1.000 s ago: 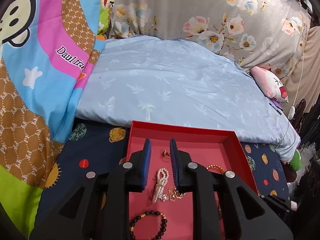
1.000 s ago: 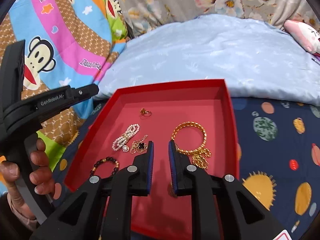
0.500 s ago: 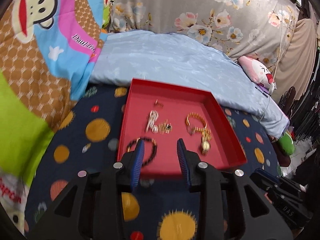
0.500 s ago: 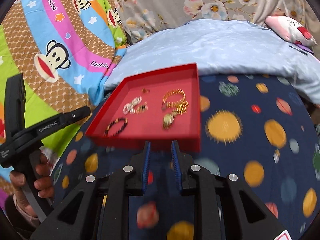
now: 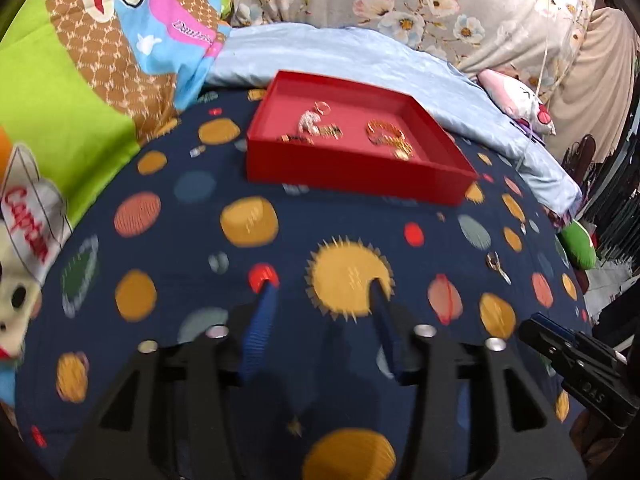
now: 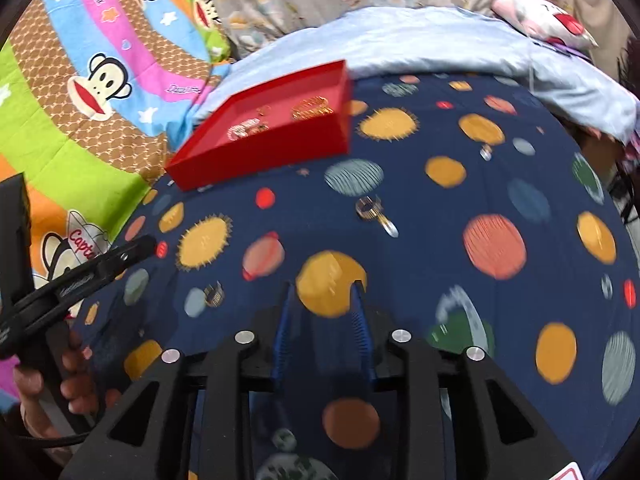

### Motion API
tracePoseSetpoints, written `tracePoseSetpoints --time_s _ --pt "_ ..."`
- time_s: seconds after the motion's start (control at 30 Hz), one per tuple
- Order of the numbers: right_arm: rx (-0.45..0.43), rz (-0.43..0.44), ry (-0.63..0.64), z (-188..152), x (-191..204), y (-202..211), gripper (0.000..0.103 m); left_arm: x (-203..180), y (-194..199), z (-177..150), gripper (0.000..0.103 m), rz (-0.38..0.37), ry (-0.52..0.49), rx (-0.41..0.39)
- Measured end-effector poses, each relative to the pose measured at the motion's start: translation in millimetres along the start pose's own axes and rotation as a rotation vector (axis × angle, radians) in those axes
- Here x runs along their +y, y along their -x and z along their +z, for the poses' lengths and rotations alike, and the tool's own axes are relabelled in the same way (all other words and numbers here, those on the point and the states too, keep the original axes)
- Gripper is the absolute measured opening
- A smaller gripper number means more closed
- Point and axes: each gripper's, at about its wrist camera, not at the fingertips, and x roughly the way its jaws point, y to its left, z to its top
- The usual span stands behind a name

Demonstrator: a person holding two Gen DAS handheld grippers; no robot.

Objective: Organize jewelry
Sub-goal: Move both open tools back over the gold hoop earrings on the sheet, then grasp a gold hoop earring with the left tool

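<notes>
Two empty grippers, left gripper [image 5: 322, 286] and right gripper [image 6: 322, 286], jaws just parting; one red tray [image 5: 352, 168].

We see a red tray [image 5: 352, 168] holding gold and pearl jewelry [image 5: 386, 136] at the bed's far edge, and a loose gold piece [image 6: 374, 212] on the bedspread.

Jewelry [image 5: 384, 136] in tray [image 5: 352, 168], tray on bedspread [image 5: 280, 248], pillow [image 5: 360, 56] behind

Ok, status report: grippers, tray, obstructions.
Both hand-held grippers, left and right, open, empty, jaws just widening. Jewelry in red tray. Loose piece on bedspread. Nothing obstructing.
</notes>
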Motion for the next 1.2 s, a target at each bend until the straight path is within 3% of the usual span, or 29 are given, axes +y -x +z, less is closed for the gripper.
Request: tracePoseSetpoints --time_s 0.27,0.73,1.07,1.1,1.2 --pt "-0.012 -0.072 0.003 -15 -13 0 0.033 -35 -2 -25 0.054 -0.002 -0.069 0.014" --pt "-0.017 -0.045 -0.016 -15 -18 -2 0.040 -63 -23 -40 0.052 0.052 -0.148 0.043" --pt "-0.017 -0.065 -0.006 -15 -14 -4 0.042 -64 -24 -40 0.030 0.080 -0.160 0.038" --pt "-0.017 -0.067 -0.007 -15 -14 -4 0.042 -64 -24 -40 0.023 0.079 -0.161 0.037" --pt "-0.018 -0.066 -0.010 -15 -15 -4 0.042 -63 -24 -39 0.016 0.081 -0.157 0.037"
